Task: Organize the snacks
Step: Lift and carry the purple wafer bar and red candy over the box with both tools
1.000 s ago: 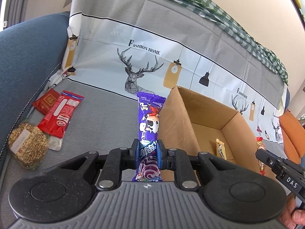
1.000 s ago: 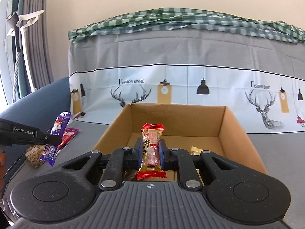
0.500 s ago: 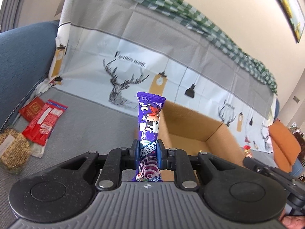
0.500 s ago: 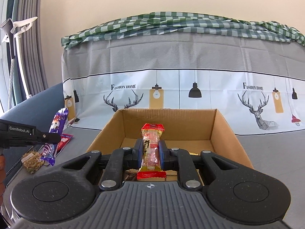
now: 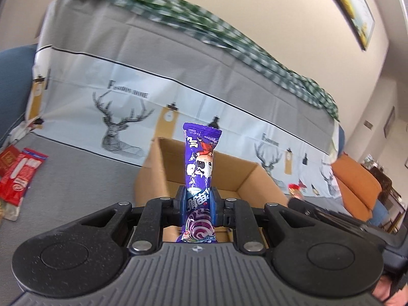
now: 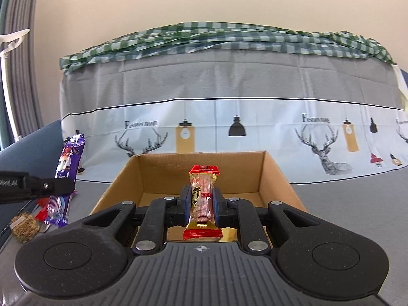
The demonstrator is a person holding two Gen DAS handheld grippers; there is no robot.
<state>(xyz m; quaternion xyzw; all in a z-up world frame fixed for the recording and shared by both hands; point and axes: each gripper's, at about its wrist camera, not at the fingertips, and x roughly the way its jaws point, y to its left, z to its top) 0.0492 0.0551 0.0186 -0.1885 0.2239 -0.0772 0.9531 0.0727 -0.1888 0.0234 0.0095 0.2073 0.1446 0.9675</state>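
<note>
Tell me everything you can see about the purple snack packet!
The purple snack packet is a long, shiny plastic wrapper with crimped ends, a cartoon face, white lettering and a swirl near the bottom. It is sealed and stands almost upright, pinched near its lower part between the blue pads of the left gripper, which is shut on it. Nothing else touches it. It is held up off the sofa at the cardboard box; from the right wrist view it sits left of the box.
</note>
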